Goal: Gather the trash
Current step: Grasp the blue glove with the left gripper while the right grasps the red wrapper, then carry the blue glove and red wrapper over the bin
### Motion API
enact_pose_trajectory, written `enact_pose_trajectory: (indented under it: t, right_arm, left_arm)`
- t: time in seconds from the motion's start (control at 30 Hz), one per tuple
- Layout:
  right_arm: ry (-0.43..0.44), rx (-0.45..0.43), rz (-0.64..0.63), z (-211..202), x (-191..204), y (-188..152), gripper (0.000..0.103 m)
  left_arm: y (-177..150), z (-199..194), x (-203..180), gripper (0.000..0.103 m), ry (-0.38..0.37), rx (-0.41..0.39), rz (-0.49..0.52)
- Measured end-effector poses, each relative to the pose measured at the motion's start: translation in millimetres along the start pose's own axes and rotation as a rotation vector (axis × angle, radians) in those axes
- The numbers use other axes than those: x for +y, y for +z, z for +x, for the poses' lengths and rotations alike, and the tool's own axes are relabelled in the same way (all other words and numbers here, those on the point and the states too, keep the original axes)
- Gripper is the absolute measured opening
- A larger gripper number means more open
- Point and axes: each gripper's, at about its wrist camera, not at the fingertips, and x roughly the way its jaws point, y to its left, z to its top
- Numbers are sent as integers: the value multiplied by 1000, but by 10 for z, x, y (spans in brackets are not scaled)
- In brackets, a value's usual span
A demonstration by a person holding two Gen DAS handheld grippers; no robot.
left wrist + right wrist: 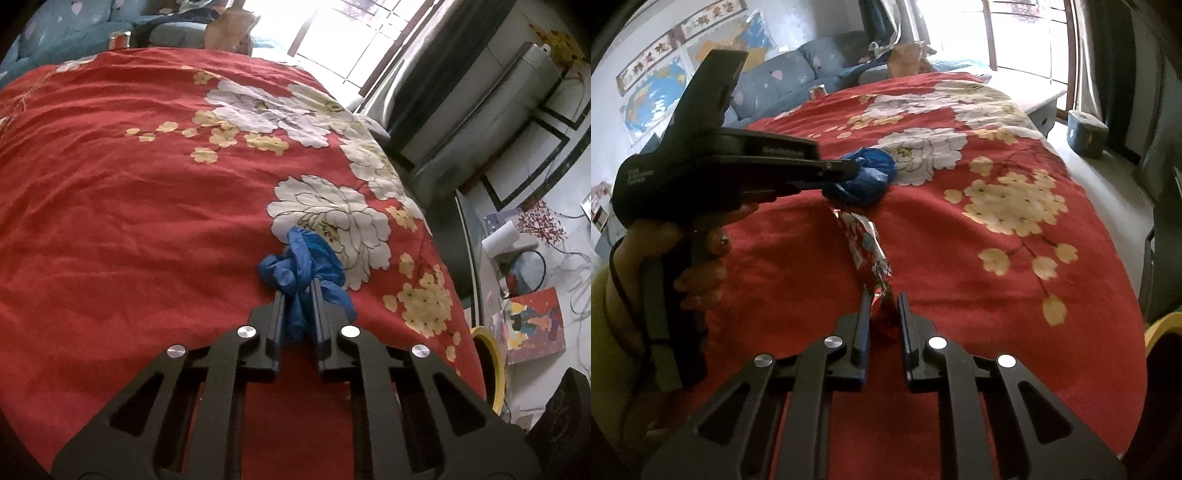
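Now I have both claws clenched on trash lying on the red bedspread (110, 206): the left gripper (298, 291) pinches the crumpled blue bag (306, 254), the right gripper (882, 306) the foil wrapper (864, 240), low ends first for lifting clear.

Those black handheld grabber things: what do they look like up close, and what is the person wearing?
Each gripper, left and right, is matte black plastic with two flat, narrow fingers on angular forked arms, studded with round silver bolts. Seen from the right wrist, the left gripper has a pistol-style handle, small white lettering on its side and a thin black cable. The person's left hand shows a pale yellow sleeve.
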Motion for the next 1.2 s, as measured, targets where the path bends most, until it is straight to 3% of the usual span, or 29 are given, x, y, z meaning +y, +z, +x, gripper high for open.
enact_pose_trajectory:
  t: [0.37,1.2]
  right_arm:
    - [-30,-85,79,-456,-292,-111,6]
    - [-150,-282,211,-1505,-830,-389,6]
  left_arm:
    - [-101,-368,-337,6,-23,-74,64]
    - [-496,-826,-1332,6,-142,-121,257]
